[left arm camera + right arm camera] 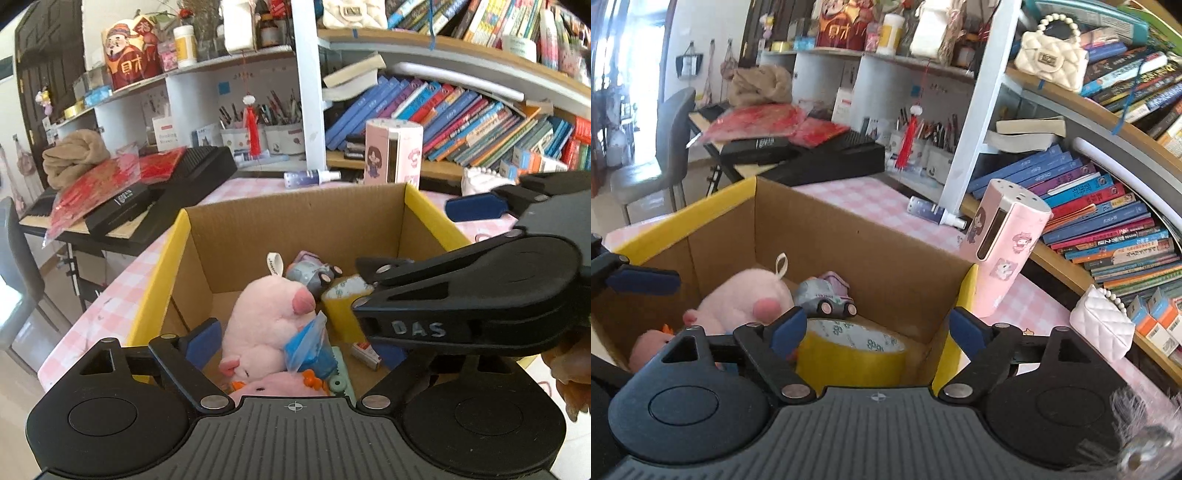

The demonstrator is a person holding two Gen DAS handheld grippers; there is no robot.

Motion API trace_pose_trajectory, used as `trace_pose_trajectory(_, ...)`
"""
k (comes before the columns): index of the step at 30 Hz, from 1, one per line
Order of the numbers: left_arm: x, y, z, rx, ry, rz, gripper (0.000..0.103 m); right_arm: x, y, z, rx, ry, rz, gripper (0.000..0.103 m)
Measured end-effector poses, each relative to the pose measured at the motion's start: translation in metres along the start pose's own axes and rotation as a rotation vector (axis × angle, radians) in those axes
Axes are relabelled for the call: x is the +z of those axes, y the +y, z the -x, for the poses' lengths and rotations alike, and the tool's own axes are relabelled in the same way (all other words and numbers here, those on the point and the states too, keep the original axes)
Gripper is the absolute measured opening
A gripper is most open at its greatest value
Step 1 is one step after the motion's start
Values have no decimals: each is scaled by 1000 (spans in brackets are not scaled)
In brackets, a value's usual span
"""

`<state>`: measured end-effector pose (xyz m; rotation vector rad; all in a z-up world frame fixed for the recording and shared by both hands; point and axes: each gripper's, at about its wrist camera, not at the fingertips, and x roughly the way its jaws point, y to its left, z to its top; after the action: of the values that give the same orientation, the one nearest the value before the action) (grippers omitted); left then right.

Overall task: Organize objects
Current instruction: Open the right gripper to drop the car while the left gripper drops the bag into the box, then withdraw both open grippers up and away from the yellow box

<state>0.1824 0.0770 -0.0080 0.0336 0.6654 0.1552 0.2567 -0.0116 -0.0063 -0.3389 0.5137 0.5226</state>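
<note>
Two hand-held grippers hang over one cardboard box (295,229), which stands on the pink-checked table (871,199) with its yellow flaps folded outward, near the table's shelf-side edge. Inside lie a pink plush pig (266,325), a roll of yellow packing tape (849,354), a grey toy car (823,301), a blue zip bag (306,343) and smaller bits I cannot name.

Beside the box's far right corner, on the table, stands a pink cartoon dispenser (1004,251); a spray bottle (934,214) lies toward the shelf edge, and a white quilted purse (1104,325) sits near the right edge. These look like the things not yet put away.

The right hand-held gripper (877,332) is spread wide and holds nothing, its fingers straddling the box's right wall above the tape. The left hand-held gripper (295,347) shows one blue pad (203,339) near the pig; its other finger is hidden behind the right tool, so I cannot tell its spread, though nothing appears held.

Risk, as I judge it: the two tools overlap closely and could knock together, and a finger catching the box wall could drag the box or topple the upright dispenser.
</note>
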Motion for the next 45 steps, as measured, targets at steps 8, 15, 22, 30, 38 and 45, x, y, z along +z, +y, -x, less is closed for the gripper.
trace_pose_trajectory(8,-5,11,43,9,-79,55,101,-5,-9,55,-106,-65,-174,90)
trace_pose_trajectory(15,-22,18,81,-3,-115,71,103,-23,0,104,-189,-64,-270,91)
trace_pose_trajectory(22,-51,21,107,-28,-79,82,103,-51,27,147,-255,-33,-315,93)
trace_pose_trajectory(30,-79,19,127,-9,-28,69,103,-83,55,182,-335,-2,-357,96)
trace_pose_trajectory(38,-97,13,144,-29,-13,68,103,-118,63,210,-427,56,-406,96)
trace_pose_trajectory(45,-104,-9,153,-62,-15,0,103,-140,69,233,-465,91,-433,99)
